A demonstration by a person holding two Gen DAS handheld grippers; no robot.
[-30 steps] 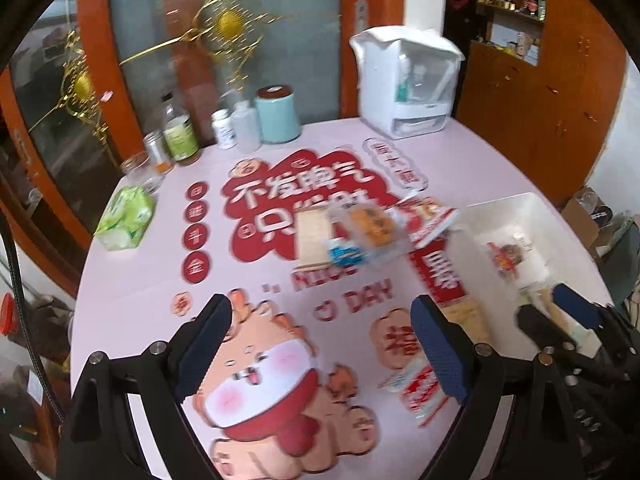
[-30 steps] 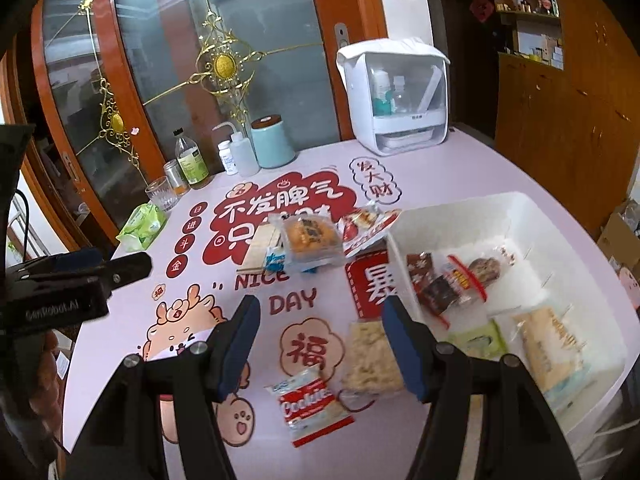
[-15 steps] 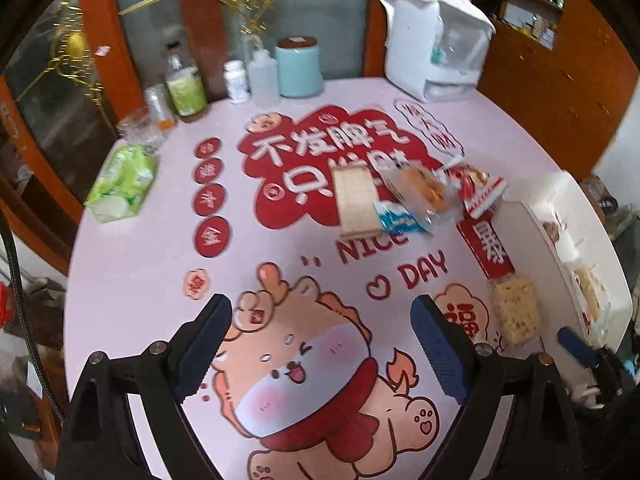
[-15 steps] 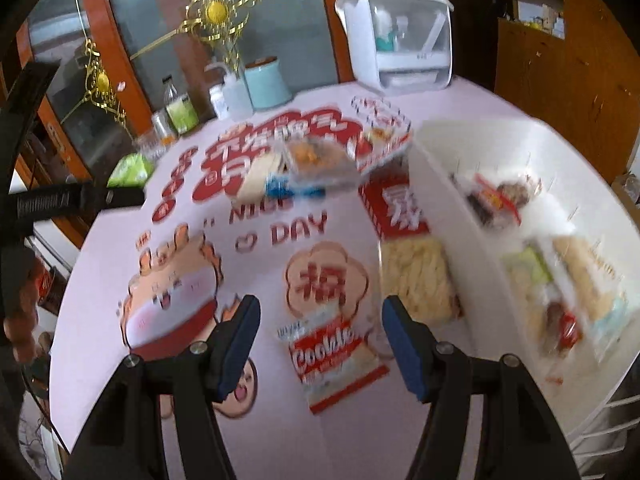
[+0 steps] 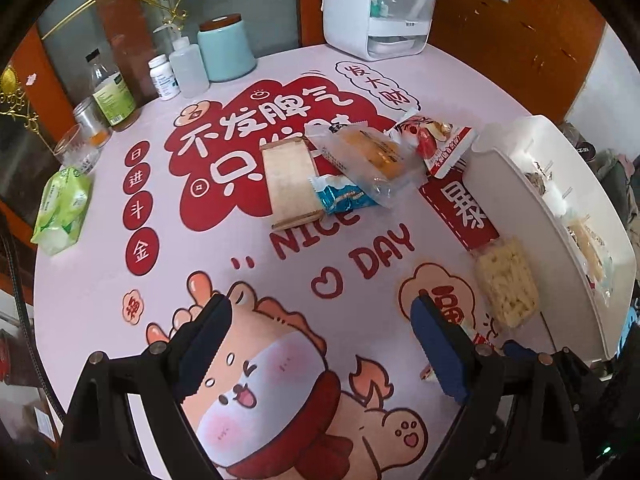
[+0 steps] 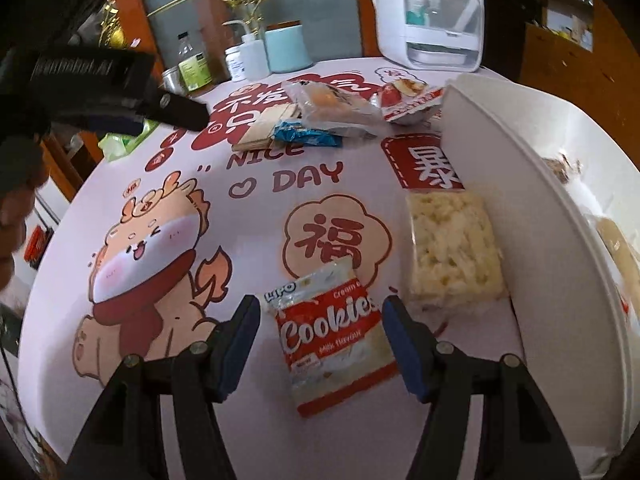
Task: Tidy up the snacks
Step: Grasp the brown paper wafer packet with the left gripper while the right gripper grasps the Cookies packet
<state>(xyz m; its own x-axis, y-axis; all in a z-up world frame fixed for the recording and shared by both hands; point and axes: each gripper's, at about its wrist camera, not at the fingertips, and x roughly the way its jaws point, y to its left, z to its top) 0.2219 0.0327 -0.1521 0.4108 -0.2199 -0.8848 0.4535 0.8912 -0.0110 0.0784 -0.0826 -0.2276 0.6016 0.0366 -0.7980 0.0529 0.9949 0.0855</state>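
The cookie pack (image 6: 332, 334) is a small, flat pillow pouch, so it is likely light, soft and crinkly, with glossy film that may slip and biscuits inside that could crack under a hard squeeze; the best hold looks to be across its two long sides at mid-length, pinched gently, or by a crimped end seam. It is red and white with "Cookies" in white script, lying flat on the counter (image 6: 248, 412) at the near edge, tilted slightly. It sits between the fingers of the right gripper (image 6: 320, 348), which stand apart on either side of it and do not press it, so nothing is grasped yet. Just to the right and farther off lies a clear-wrapped pale rice cake (image 6: 452, 248), touching or nearly touching the wall of the white bin (image 6: 532, 216), which already holds a few snacks. Farther away in the middle a wafer pack (image 5: 290, 184), a blue wrapper (image 5: 344, 198), a clear bread bag (image 5: 372, 156) and a red-and-white packet (image 5: 436, 142) lie in a loose pile. The left gripper (image 5: 320, 344) hangs over the cartoon print to the left, fingers spread wide and empty
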